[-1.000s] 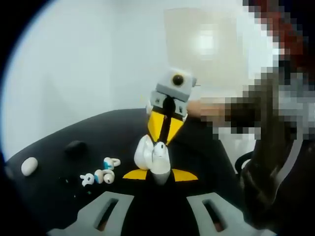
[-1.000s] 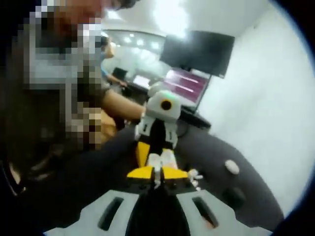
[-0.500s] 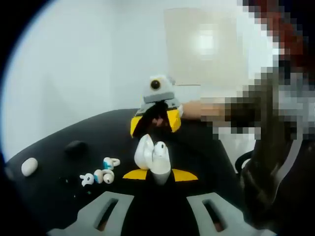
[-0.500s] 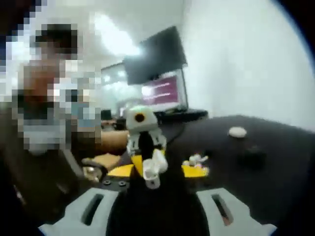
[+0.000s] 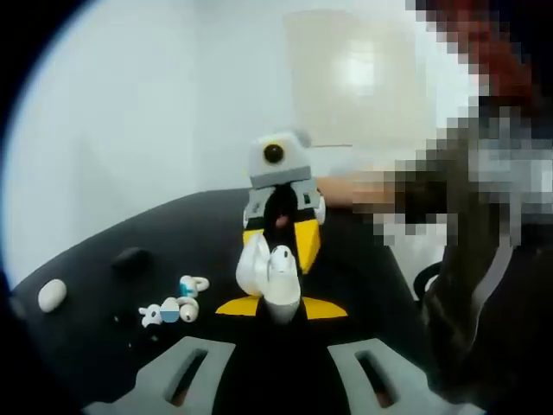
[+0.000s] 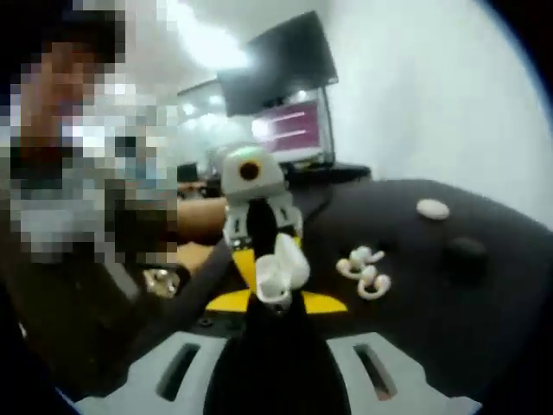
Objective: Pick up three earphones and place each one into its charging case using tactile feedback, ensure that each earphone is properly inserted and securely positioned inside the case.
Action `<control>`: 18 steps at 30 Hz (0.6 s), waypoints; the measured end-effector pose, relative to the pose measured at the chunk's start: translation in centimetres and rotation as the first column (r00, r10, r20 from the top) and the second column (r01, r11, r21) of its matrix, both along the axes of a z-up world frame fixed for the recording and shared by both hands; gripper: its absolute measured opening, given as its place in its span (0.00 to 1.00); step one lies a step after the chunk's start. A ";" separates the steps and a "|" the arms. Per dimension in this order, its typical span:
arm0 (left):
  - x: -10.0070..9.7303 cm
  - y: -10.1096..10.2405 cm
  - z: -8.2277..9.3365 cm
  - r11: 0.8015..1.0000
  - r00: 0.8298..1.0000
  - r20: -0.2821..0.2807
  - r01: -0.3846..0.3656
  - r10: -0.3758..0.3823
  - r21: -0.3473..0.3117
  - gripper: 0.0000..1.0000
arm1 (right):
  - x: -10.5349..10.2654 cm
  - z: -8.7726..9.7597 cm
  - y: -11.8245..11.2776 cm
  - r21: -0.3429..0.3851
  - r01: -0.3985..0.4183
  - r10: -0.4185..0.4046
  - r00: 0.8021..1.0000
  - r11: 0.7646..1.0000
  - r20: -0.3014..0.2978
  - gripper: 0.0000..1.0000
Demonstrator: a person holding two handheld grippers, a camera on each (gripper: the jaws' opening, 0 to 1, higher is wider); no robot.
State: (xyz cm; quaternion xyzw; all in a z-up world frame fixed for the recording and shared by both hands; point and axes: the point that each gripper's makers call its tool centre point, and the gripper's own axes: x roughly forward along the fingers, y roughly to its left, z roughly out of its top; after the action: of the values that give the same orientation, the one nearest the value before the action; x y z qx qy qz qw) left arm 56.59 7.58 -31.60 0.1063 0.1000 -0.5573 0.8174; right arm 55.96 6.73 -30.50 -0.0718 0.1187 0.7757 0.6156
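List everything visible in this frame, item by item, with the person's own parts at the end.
Table: one, black, under everything.
Charging case: one, white, lid open, held in the left gripper's jaws.
Loose earphones: a small cluster, white, some with blue, on the table; exact count unclear.
Closed case: one, white, oval, at the table's far edge.
Dark object: one, black, near the closed case.
Monitor: one, dark, lit screen below it.
Left gripper: yellow tips.
Right gripper: yellow tips, facing the case.

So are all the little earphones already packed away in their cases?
No, several white earphones lie loose on the black table, beside the open white case pinched in the left gripper.
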 end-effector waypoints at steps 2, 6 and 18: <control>0.0 0.1 0.0 1.000 1.000 -0.009 -0.002 0.002 -0.001 0.14 | 0.0 -0.6 0.3 -0.021 0.000 0.001 0.998 1.000 0.058 0.25; -0.1 0.2 -0.1 1.000 1.000 -0.018 -0.006 0.006 -0.002 0.14 | 0.0 -0.8 0.5 -0.031 -0.002 0.006 0.993 1.000 0.119 0.17; -0.1 1.4 0.7 1.000 1.000 0.001 -0.029 0.029 -0.008 0.25 | 0.4 -0.7 0.5 -0.033 0.017 -0.014 0.995 0.999 0.100 0.17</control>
State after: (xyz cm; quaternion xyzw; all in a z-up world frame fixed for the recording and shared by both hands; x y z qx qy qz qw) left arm 56.47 9.00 -30.94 0.1022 0.0988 -0.5457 0.8259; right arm 56.39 7.22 -31.17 -0.1201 0.1015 0.7642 0.6256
